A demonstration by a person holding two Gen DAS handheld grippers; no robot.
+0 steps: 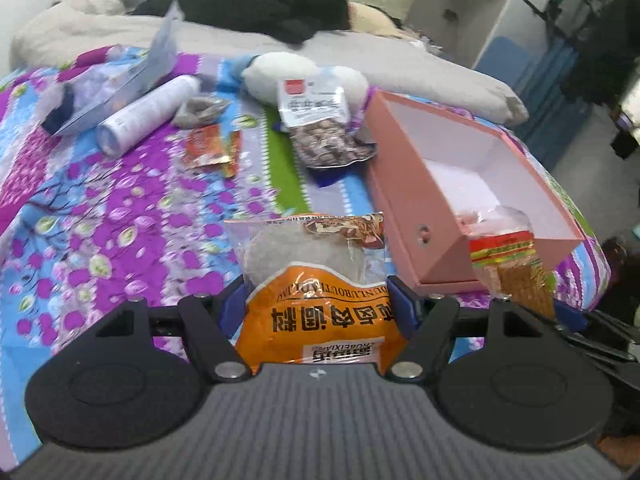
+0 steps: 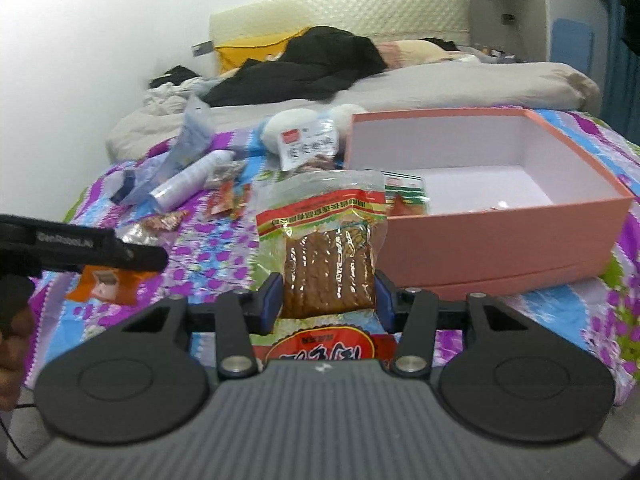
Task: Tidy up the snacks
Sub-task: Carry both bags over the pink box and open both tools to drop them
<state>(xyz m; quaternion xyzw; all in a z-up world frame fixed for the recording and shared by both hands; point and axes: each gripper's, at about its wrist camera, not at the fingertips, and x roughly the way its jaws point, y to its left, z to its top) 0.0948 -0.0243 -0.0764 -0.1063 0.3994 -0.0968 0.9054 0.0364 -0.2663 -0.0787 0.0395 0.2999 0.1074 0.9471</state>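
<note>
Both grippers clasp snack packets beside the pink box [image 2: 500, 240], seemingly near-empty; several snacks [image 1: 332, 140] await beyond it.

Left gripper [image 1: 320, 296]: blue pads [image 1: 402, 300] pressed on both edges of orange snack packet [image 1: 316, 312], jaws fairly wide, pointing down at slant. In right wrist view its black body shows at left edge, part of a hand [image 2: 14, 320] below it.

Right gripper [image 2: 326, 300]: blue pads [image 2: 269, 300] clamped on sides of clear packet of brown sticks [image 2: 328, 256], jaws about half apart, tilted downward. In left wrist view it sits at right edge, just beside left gripper.
</note>
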